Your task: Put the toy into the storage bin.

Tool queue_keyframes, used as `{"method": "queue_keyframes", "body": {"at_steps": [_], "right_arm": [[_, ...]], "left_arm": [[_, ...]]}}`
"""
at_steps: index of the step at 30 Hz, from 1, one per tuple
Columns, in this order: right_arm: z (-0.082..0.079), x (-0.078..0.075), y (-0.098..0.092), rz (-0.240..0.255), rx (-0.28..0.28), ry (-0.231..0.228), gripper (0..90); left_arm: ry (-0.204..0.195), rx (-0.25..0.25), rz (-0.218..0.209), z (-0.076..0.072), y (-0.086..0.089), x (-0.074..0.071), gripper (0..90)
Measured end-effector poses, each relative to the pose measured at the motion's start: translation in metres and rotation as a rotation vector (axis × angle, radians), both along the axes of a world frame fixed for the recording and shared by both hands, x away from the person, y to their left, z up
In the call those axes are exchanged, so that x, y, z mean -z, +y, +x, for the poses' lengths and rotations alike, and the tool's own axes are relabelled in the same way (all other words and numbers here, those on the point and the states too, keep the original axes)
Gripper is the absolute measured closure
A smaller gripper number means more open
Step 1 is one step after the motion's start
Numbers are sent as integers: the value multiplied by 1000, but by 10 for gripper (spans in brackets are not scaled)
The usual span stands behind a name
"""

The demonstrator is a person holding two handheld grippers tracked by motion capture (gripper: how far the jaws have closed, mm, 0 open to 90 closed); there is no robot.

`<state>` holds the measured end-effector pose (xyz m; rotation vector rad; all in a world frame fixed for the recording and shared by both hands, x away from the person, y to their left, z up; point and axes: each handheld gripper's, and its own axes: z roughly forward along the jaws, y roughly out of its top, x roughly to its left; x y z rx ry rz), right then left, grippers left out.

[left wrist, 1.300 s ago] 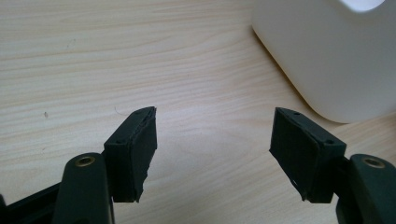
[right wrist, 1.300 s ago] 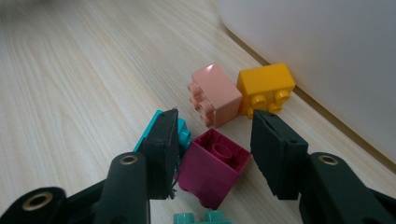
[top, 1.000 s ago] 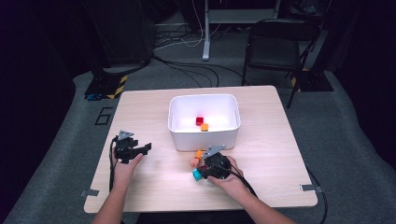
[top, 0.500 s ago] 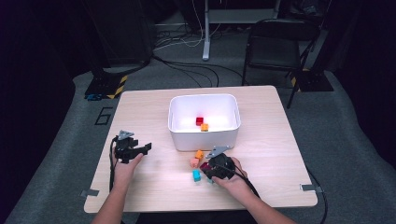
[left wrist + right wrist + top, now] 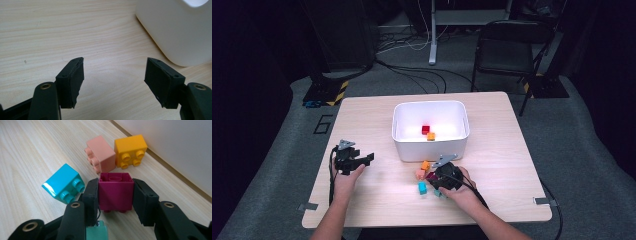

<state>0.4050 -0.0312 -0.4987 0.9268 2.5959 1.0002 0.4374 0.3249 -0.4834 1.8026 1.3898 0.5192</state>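
Observation:
My right gripper [image 5: 115,183] is shut on a magenta brick [image 5: 115,191], which lies studs towards me; its jaws have just been closing on it. On the table just beyond lie a cyan brick [image 5: 63,182], a pink brick [image 5: 100,153] and an orange brick [image 5: 130,150]. A green brick [image 5: 97,232] peeks out under the jaws. In the high view the right gripper [image 5: 435,179] sits in front of the white bin [image 5: 430,104]. My left gripper [image 5: 115,75] stands open over bare wood, and appears left of the bin as the left gripper [image 5: 362,159].
A red brick [image 5: 426,129] and an orange one [image 5: 431,136] lie inside the bin. The bin's wall [image 5: 175,27] is close on the left gripper's right. A black chair [image 5: 507,50] and cables are on the floor beyond the table.
Both hands keep their places. The loose bricks in front of the bin lie where they did.

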Motion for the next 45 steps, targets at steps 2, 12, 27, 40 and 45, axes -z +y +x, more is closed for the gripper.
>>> {"method": "queue_keyframes", "body": {"at_steps": [2,12,27,40,45], "right_arm": [[0,-3,-1,1,-4,-2,583],[-3,-24,-5,27,-36,-5,583],[-6,-63,-12,55,-77,-5,583],[0,-102,-18,107,-87,8,583],[4,-116,-20,118,-90,1,583]], "left_arm": [[2,4,2,0,0,0,314],[6,6,5,0,-1,0,314],[7,6,2,0,0,0,314],[6,6,4,1,-1,0,314],[6,10,5,1,-1,0,313]]}}
